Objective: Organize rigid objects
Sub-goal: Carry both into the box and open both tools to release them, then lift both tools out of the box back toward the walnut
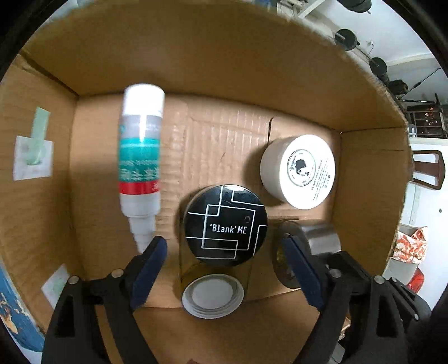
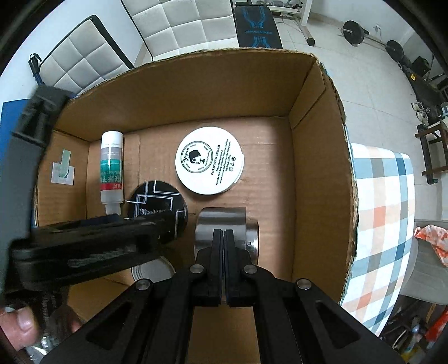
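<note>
An open cardboard box holds several items. A white tube with a teal and red label lies at the left. A black "Blank ME" tin sits in the middle, a white cream jar to the right, a shiny metal cylinder and a clear jar with a white lid nearer. My left gripper is open over the black tin. My right gripper is shut and empty above the metal cylinder.
A checked cloth lies right of the box. White cushions and gym weights lie on the tiled floor beyond. A taped label sticks to the box's left wall.
</note>
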Motion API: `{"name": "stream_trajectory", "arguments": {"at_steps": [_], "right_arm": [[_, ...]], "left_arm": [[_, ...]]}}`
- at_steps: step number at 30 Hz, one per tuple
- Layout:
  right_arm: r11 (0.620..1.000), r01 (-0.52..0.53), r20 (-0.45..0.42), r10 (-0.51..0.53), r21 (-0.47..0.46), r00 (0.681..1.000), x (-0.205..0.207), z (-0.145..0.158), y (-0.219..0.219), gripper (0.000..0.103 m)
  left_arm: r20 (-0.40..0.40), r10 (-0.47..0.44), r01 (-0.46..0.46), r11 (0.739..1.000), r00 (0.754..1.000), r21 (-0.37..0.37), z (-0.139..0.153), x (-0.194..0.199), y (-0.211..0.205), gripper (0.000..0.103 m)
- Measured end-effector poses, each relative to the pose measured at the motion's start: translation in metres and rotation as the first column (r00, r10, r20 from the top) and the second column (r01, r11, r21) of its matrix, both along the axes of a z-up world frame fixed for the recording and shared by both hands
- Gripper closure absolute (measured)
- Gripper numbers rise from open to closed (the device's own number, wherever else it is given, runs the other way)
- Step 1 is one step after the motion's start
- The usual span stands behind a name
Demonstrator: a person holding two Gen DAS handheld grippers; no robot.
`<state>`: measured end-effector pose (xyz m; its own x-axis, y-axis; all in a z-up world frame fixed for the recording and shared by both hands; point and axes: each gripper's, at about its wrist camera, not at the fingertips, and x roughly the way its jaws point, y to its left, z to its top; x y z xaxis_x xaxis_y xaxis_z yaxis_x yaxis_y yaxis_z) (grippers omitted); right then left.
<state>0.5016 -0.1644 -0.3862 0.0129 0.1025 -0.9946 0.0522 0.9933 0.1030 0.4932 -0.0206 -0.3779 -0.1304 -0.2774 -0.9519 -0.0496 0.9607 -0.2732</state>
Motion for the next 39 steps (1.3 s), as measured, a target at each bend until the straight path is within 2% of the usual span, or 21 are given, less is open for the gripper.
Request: {"name": "stream_trajectory", "arguments": {"at_steps": [5,6,7,8,9,10,14,15,16,18,26,31,34,39], "right_arm": [[1.0,0.003,-0.01,-0.003,-0.007,1.0,-0.009,0.005,-0.001,0.1],[1.0,-0.001,-0.014,0.001,-0.008,1.0,-0.012,0.007,-0.002,0.094],[1.0,-0.003,-0.017,0.003,-0.018,1.0,-0.017,0.008,-0.002,0.079],[1.0,0.0,-0.016,0.0,-0.027,1.0,-0.021,0.011,-0.003,0.07],[1.0,0.006,-0.014,-0.006,-0.029,1.0,-0.025,0.013,-0.004,0.051],[1.0,0.014,-0.011,-0.014,-0.025,1.0,-0.029,0.015,-0.006,0.038],[0.999,0.019,0.005,-0.019,-0.036,1.0,-0.047,0.025,-0.007,0.034],[0.999,0.015,0.007,-0.015,-0.037,1.0,-0.051,0.027,-0.006,0.027],[0.999,0.011,0.013,-0.01,-0.037,1.0,-0.056,0.03,-0.005,0.015],[0.999,0.007,0.039,-0.006,-0.034,0.999,-0.066,0.04,-0.002,0.007],[0.998,-0.016,0.152,0.025,-0.056,0.988,-0.108,0.084,0.011,0.0],[0.998,-0.036,0.165,0.043,-0.045,0.985,-0.143,0.094,0.011,0.0],[0.999,-0.037,0.109,0.038,-0.012,0.993,-0.175,0.077,0.009,0.0],[0.996,0.024,-0.107,-0.015,0.083,0.994,-0.227,0.001,0.009,0.002]], "left_arm": [[0.087,0.017,-0.017,1.0,0.996,-0.004,0.033,-0.013,0.016,0.007],[0.11,0.012,-0.013,1.0,0.994,0.007,0.041,-0.02,0.018,0.002],[0.13,0.009,-0.011,1.0,0.992,0.014,0.047,-0.027,0.02,0.002],[0.148,0.008,-0.012,1.0,0.989,0.025,0.052,-0.035,0.023,0.002],[0.169,0.001,-0.009,0.999,0.986,0.046,0.058,-0.044,0.025,0.002],[0.187,-0.004,-0.007,0.998,0.982,0.062,0.063,-0.05,0.028,0.002],[0.257,-0.011,-0.013,0.996,0.966,0.093,0.087,-0.08,0.036,0.002],[0.269,-0.011,-0.015,0.995,0.963,0.096,0.09,-0.087,0.037,0.002],[0.282,-0.014,-0.015,0.995,0.959,0.099,0.095,-0.094,0.039,0.002],[0.306,-0.018,-0.014,0.995,0.952,0.104,0.103,-0.103,0.043,0.002],[0.405,-0.029,-0.02,0.993,0.914,0.117,0.139,-0.138,0.042,0.002],[0.419,-0.04,-0.031,0.987,0.907,0.161,0.141,-0.174,0.042,0.002],[0.385,-0.044,-0.041,0.976,0.922,0.212,0.12,-0.201,0.044,0.002],[0.245,-0.001,-0.065,0.963,0.969,0.261,0.058,-0.235,0.052,0.002]]}}
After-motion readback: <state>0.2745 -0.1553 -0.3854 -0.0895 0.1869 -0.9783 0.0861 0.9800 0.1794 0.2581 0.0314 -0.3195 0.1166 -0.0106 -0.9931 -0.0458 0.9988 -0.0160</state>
